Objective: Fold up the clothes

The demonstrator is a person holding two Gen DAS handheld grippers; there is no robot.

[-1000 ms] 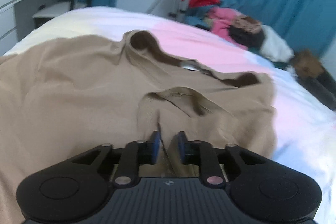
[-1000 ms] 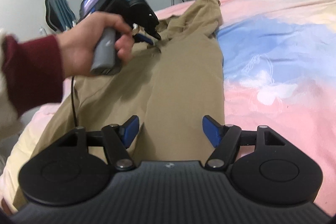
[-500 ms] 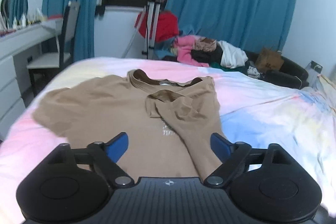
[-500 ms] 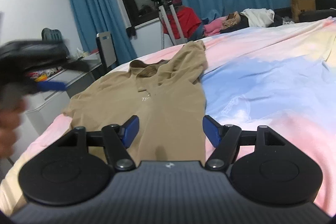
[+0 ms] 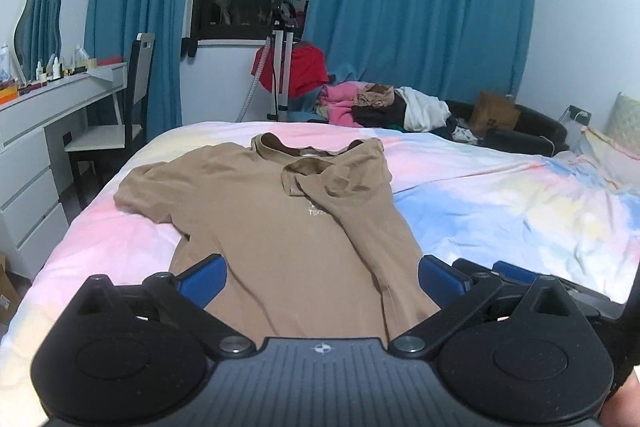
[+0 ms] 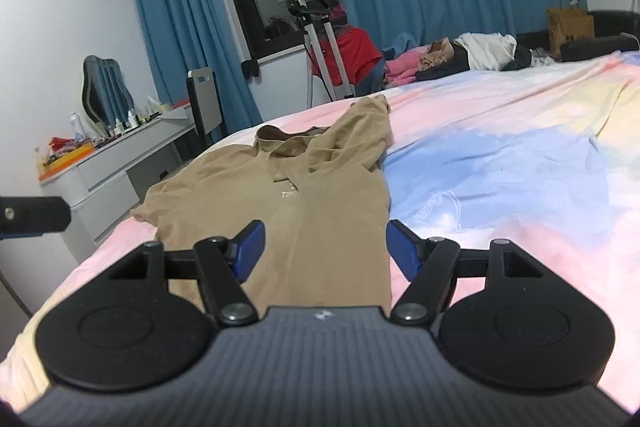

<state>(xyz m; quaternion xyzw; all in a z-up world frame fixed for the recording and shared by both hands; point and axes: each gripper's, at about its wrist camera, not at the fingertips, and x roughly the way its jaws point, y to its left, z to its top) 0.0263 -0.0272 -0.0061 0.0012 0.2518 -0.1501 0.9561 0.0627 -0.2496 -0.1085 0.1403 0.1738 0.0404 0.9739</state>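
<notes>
A tan T-shirt [image 5: 260,219] lies flat on the pastel bedspread [image 5: 500,203], collar far from me. Its right side and sleeve are folded inward over the chest; the left sleeve spreads out flat. It also shows in the right wrist view [image 6: 304,203]. My left gripper [image 5: 320,277] is open and empty, held above the shirt's near hem. My right gripper [image 6: 324,247] is open and empty, above the hem at the shirt's right side. Part of the right gripper shows at the left view's lower right, and the left gripper's tip [image 6: 32,219] shows at the right view's left edge.
A white desk [image 5: 44,123] and chair [image 5: 128,107] stand left of the bed. A tripod [image 5: 280,67], a red garment [image 5: 304,67] and a heap of clothes [image 5: 380,103] lie beyond the bed's far edge. A cardboard box [image 5: 494,113] sits on a dark sofa.
My left gripper let go of the folded sleeve near the collar, opened, and pulled back to the near hem. My right gripper stayed open and rose a little.
</notes>
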